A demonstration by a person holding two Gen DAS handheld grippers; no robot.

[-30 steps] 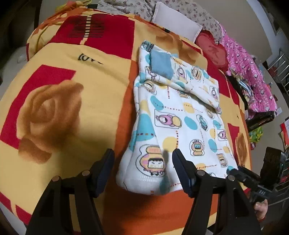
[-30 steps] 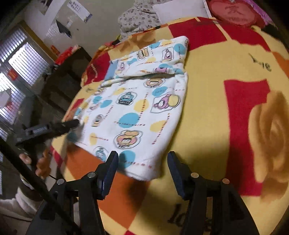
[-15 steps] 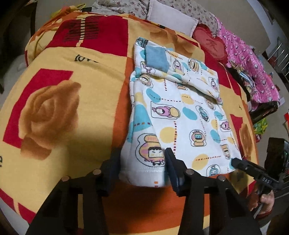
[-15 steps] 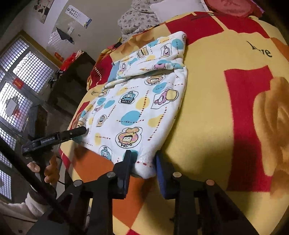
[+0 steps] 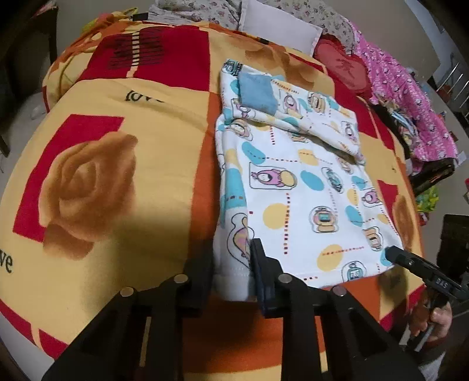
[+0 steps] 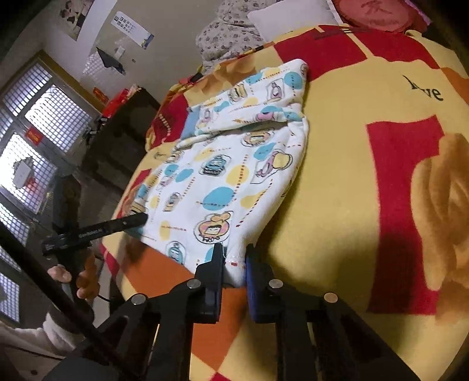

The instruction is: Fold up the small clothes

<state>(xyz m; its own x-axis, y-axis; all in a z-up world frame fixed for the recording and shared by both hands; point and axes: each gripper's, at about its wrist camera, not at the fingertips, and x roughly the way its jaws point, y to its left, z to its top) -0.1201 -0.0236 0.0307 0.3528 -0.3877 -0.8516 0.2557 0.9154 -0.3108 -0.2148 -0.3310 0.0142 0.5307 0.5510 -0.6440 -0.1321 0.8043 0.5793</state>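
A small white garment [image 5: 302, 187] printed with cartoon figures and blue and yellow dots lies flat on a yellow, red and orange rose blanket [image 5: 117, 146]. Its far end is folded over, showing a blue patch. My left gripper [image 5: 231, 272] is closing on the near left corner, with the cloth bunched between the pads. In the right wrist view my right gripper [image 6: 234, 263] is closing on the other near corner of the garment [image 6: 222, 175], the hem pinched between its fingers. Each gripper shows in the other's view: right gripper [image 5: 391, 253], left gripper [image 6: 143, 218].
A white pillow [image 5: 278, 26], a red heart cushion [image 5: 343, 67] and pink clothes [image 5: 410, 96] lie at the bed's far end. A dark cabinet [image 6: 117, 137] and barred windows [image 6: 29, 132] stand beyond the blanket [image 6: 366, 190]. A person's hand [image 6: 85, 278] holds the left gripper.
Both grippers' jaws have come together from wide apart onto the garment's two near corners. The hands have stayed about where they were.
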